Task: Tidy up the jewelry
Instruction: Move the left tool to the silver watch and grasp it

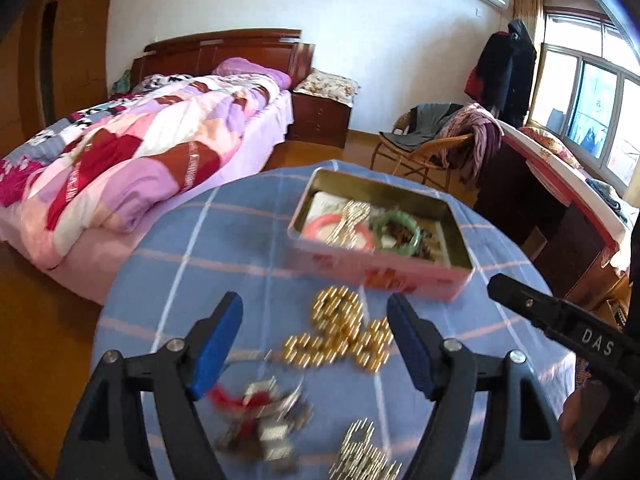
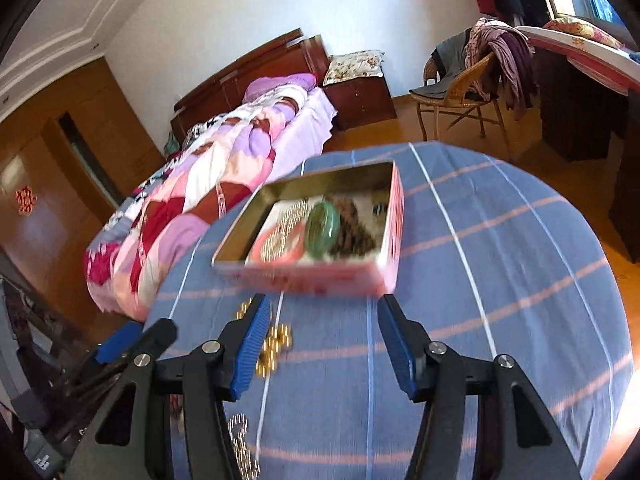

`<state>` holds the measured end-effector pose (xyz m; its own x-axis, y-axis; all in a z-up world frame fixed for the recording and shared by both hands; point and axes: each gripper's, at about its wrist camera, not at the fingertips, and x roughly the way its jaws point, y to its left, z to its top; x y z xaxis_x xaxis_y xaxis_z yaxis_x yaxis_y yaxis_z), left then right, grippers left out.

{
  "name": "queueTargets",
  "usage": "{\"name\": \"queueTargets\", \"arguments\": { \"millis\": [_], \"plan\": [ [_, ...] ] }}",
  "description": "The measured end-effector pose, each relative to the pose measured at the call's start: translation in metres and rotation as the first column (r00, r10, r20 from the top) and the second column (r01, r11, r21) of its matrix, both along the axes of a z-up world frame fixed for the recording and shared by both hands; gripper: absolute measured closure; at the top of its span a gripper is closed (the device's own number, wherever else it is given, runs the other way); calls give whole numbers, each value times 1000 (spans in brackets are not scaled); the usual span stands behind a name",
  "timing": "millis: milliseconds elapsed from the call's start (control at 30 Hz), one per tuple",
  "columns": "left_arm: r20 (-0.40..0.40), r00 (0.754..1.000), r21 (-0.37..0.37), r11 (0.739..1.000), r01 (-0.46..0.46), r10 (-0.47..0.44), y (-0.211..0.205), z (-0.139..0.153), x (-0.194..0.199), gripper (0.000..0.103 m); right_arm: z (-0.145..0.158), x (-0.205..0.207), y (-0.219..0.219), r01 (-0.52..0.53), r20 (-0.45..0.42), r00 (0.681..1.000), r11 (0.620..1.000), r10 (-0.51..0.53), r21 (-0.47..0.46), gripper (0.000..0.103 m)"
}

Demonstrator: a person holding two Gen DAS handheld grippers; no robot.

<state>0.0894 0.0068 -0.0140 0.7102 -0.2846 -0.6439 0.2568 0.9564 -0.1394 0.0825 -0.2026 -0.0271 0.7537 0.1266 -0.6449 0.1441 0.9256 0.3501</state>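
Note:
A pink tin box [image 1: 384, 276] [image 2: 320, 276] stands open on the blue checked tablecloth. It holds a pink bangle [image 1: 320, 227] [image 2: 264, 246], a green bangle [image 1: 394, 222] [image 2: 322, 226] and a gold chain [image 1: 352, 220]. A gold bead bracelet [image 1: 340, 332] [image 2: 274, 346] lies in front of the tin. A silver and red piece [image 1: 260, 408] and a pale gold chain [image 1: 364, 452] [image 2: 240, 440] lie nearer. My left gripper [image 1: 316, 340] is open above the gold bracelet. My right gripper [image 2: 322, 344] is open and empty over bare cloth before the tin.
The round table [image 2: 500, 260] ends close on all sides. A bed with a pink quilt [image 1: 120, 148] stands to the left. A wicker chair with clothes [image 1: 440, 140] and a desk [image 1: 560, 208] stand behind on the right.

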Motion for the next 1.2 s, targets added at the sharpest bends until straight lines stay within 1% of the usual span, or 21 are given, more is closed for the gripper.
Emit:
{"name": "queueTargets", "arguments": {
  "millis": [133, 200, 333, 400, 500, 600, 800, 867, 967, 1033, 1100, 1133, 1200],
  "plan": [
    [-2, 1000, -1, 1000, -5, 5, 20, -7, -21, 27, -7, -19, 11, -30, -14, 999, 1000, 30, -9, 46],
    [1, 1000, 10, 1000, -17, 17, 29, -12, -31, 27, -10, -27, 15, -38, -20, 999, 999, 38, -21, 46],
    [-12, 999, 37, 999, -31, 31, 42, -23, -43, 27, -18, -38, 22, -53, -40, 998, 998, 52, -19, 46],
    [-17, 999, 38, 999, -37, 38, 48, -27, -46, 27, -21, -44, 26, -65, -46, 997, 998, 64, -23, 46],
    [-26, 998, 23, 999, -48, 49, 56, -31, -50, 27, -24, -49, 31, -82, -54, 995, 996, 80, -32, 46],
    [-36, 998, -9, 999, -48, 48, 62, -35, -56, 27, -26, -52, 36, -101, -67, 993, 994, 99, -29, 46],
    [-26, 998, 19, 998, -55, 55, 67, -43, -59, 27, -33, -56, 52, -156, -80, 985, 986, 151, -65, 46],
    [-24, 998, 32, 998, -59, 59, 70, -46, -57, 27, -35, -55, 56, -170, -89, 982, 983, 164, -63, 46],
    [-45, 999, 28, 999, -25, 27, 72, -51, -49, 27, -35, -53, 60, -182, -90, 980, 981, 176, -63, 46],
    [-56, 998, 55, 998, -18, 22, 68, -54, -42, 29, -34, -53, 62, -187, -91, 979, 980, 181, -70, 46],
    [-49, 999, 65, 998, -3, 7, 65, -54, -37, 32, -34, -52, 64, -192, -95, 978, 978, 185, -77, 46],
    [-54, 999, 75, 997, 8, -4, 62, -54, -34, 34, -34, -51, 65, -192, -95, 978, 978, 184, -79, 46],
    [-76, 997, 87, 996, 25, -18, 58, -58, -28, 48, -33, -50, 64, -189, -100, 978, 979, 181, -79, 46]
  ]
}}
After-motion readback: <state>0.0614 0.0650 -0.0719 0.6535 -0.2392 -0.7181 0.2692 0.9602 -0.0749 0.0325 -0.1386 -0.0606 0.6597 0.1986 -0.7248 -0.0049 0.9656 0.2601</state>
